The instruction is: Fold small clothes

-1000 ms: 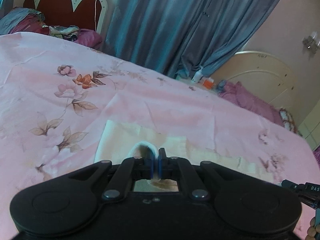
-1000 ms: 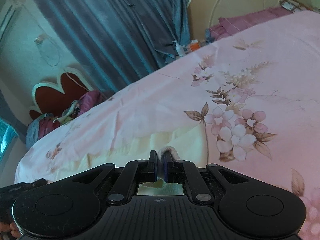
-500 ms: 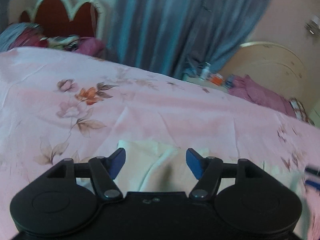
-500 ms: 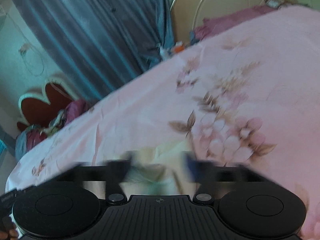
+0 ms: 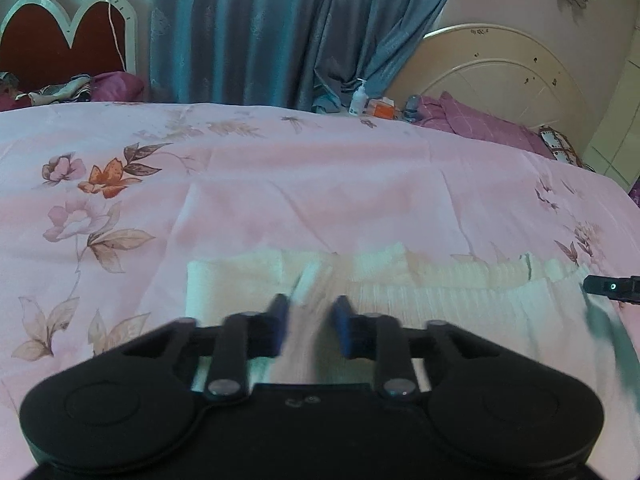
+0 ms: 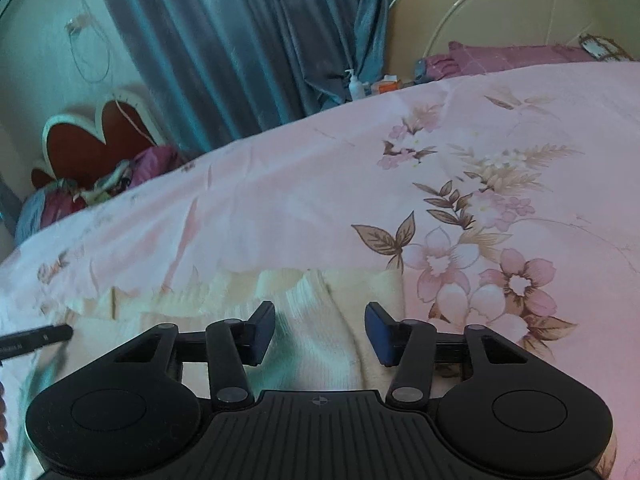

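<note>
A cream ribbed garment (image 5: 420, 292) lies flat on the pink floral bedspread (image 5: 280, 184), folded into a wide band. My left gripper (image 5: 310, 322) is open just above its left part, blue pads apart and blurred. In the right wrist view the same garment (image 6: 320, 320) lies under my right gripper (image 6: 320, 330), which is open with its pads wide apart over the garment's right end. The tip of the right gripper (image 5: 612, 288) shows at the right edge of the left wrist view; the left one's tip (image 6: 36, 338) shows at the left edge of the right wrist view.
A red heart-shaped headboard (image 5: 60, 36) with pillows stands at the far left. Blue curtains (image 5: 280, 28) hang behind the bed. A cream headboard (image 5: 500, 76) and purple bedding (image 5: 480, 124) lie far right. Bottles (image 5: 358, 100) stand between them.
Both grippers were shut on the garment's folded edge a second ago. They have opened and let the cloth drop flat on the bed, and have pulled back a little.
</note>
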The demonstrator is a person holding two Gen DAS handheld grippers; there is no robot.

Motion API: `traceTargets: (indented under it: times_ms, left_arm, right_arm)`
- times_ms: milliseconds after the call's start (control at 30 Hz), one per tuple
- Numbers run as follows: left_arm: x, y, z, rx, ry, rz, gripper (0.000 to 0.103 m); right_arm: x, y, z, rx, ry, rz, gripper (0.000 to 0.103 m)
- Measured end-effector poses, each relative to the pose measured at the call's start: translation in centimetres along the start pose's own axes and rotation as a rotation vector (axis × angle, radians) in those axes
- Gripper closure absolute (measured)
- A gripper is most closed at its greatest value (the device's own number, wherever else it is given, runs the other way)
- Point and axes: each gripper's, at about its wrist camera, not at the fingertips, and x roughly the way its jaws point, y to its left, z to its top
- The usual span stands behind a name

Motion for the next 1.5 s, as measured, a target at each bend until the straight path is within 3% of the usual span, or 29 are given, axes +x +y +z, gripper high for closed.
traceTargets:
  times_ms: [133,233,400,467,600,767,900,967,1000,1033,1233,1433,1500]
  left_arm:
    - [-0.1,-0.1,-0.3,0.024,-0.019,-0.003,0.099]
    - [-0.6,-0.1,-0.4,0.007,-0.065,0.001,0.099]
    - [-2.0,0.1,0.8,-0.041,-0.179,0.036,0.100]
    - [-1.6,0.0,1.2,-0.042,-0.176,0.050,0.100]
    - [0.3,-0.1,0.3,-0.018,-0.110,0.089,0.100]
    - [0.8,-0.4,-0.4,0.025,-0.082,0.129,0.093]
    - [-0.2,-0.3,-0.2,0.026,-0.099,0.160,0.059]
    - [-1.1,-0.2,-0.4,0.018,-0.115,0.173,0.045]
    - [-1.6,-0.2,-0.5,0.018,-0.124,0.176,0.044]
    - [-2.2,-0.3,-0.6,0.025,-0.131,0.169,0.044]
    - [-4.8,-2.0,-1.8,0.051,-0.126,0.090,0.042]
    - [-4.6,-4.7,-3.3,0.070,-0.071,0.044,0.042]
    - [-4.2,-5.3,-3.7,0.069,-0.051,0.045,0.042]
  right_arm:
    - [0.6,0.4,-0.3,-0.040,0.013,0.000,0.094]
    - [0.5,0.7,-0.3,-0.063,0.000,-0.002,0.099]
    - [-0.9,0.9,0.6,-0.051,-0.115,-0.017,0.100]
    - [-0.6,1.0,0.9,-0.050,-0.122,-0.034,0.100]
    - [1.6,0.6,0.5,-0.042,-0.055,-0.073,0.100]
    - [2.1,0.2,0.2,-0.037,-0.042,-0.096,0.099]
    - [0.4,0.5,0.5,-0.042,-0.079,-0.107,0.092]
    - [-0.6,0.6,0.6,-0.040,-0.103,-0.112,0.071]
    - [-1.1,0.8,0.5,-0.035,-0.116,-0.102,0.048]
    - [-1.6,1.0,0.4,-0.036,-0.131,-0.094,0.044]
    - [-2.7,4.5,-1.1,-0.112,-0.111,-0.038,0.044]
    - [-2.2,8.1,-3.9,-0.163,-0.078,0.023,0.045]
    - [-2.0,8.8,-4.4,-0.171,-0.071,0.026,0.052]
